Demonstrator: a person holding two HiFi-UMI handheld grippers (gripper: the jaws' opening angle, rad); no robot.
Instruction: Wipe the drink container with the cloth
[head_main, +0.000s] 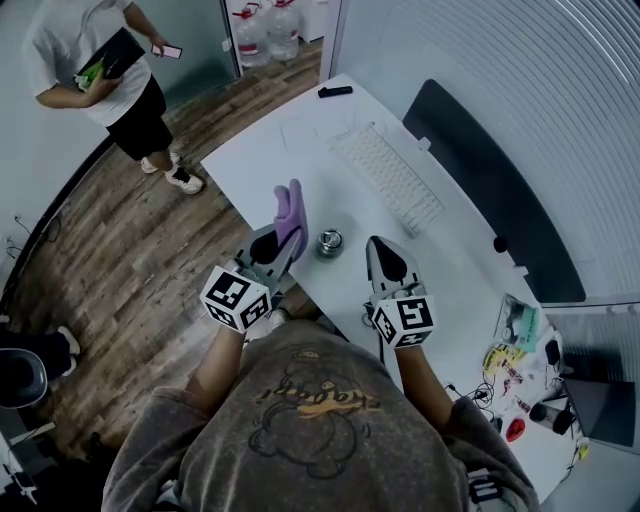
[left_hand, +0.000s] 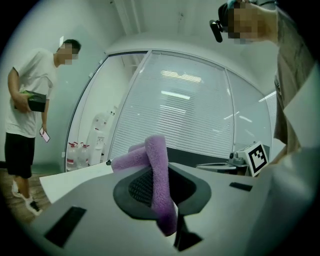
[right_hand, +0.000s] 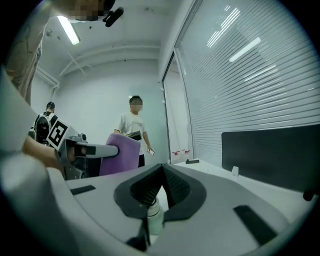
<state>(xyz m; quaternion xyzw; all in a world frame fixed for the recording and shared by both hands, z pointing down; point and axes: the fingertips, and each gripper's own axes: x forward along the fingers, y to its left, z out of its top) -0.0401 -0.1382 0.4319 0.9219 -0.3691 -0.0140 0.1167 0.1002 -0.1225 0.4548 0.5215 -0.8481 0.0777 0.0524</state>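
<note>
While L hand-held gripper (head_main: 282, 245) grips cloth (head_main: 291, 208), R (head_main: 379, 243) pinched closed | white desk (head_main: 300, 140) | wood floor (head_main: 130, 260)

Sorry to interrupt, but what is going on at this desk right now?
A person holds a gripper in each hand above the desk. The left gripper is shut on a purple cloth, held up off the desk. The right gripper is shut and empty, beside the container, which stands upright on the desk between the two. The cloth does not appear to touch the container.
</note>
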